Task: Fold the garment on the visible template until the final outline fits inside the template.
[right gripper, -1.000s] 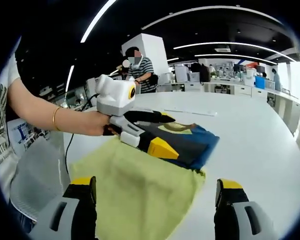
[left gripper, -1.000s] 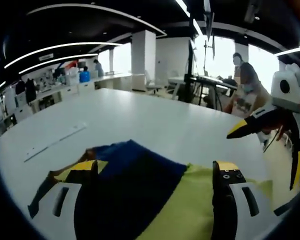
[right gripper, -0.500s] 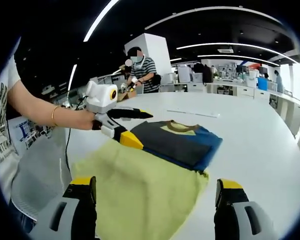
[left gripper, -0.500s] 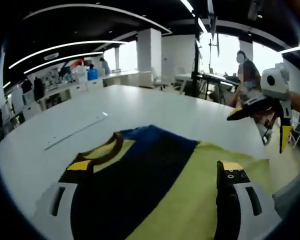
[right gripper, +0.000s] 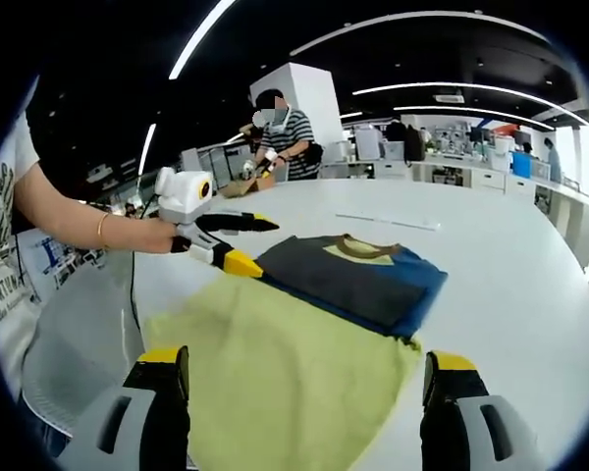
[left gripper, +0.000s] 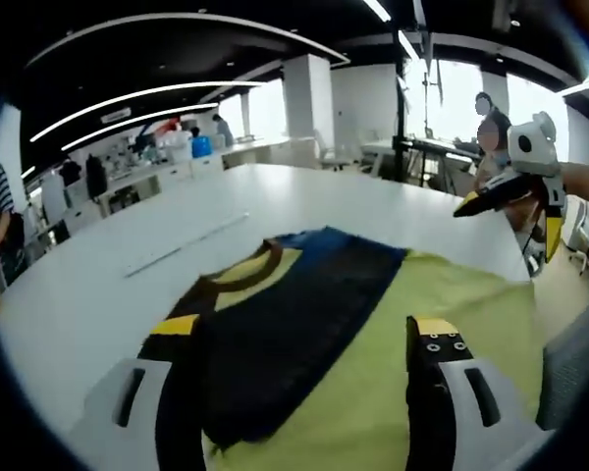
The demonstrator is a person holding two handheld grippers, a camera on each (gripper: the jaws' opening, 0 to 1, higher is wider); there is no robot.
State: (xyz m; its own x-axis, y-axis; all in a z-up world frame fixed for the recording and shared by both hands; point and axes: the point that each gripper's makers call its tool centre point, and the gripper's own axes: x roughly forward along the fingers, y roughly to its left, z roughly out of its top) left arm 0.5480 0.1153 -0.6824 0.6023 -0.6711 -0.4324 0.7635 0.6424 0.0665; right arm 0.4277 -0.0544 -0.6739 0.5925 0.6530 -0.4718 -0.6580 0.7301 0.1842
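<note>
One soft, limp garment (right gripper: 304, 324) lies flat on the smooth white desk (right gripper: 510, 265), its near part yellow-green, its far part navy with a ribbed collar. Both jaws gape, released, on the left hand-held gripper (left gripper: 294, 378) and right hand-held gripper (right gripper: 309, 392), each above the cloth.

Bright, even light from long ceiling strips (right gripper: 191, 44) — they bow sharply with the fisheye. Windows (left gripper: 452, 93) blow out white, glare sheens the white table (right gripper: 530, 265), and the far room goes soft — edges smear.
</note>
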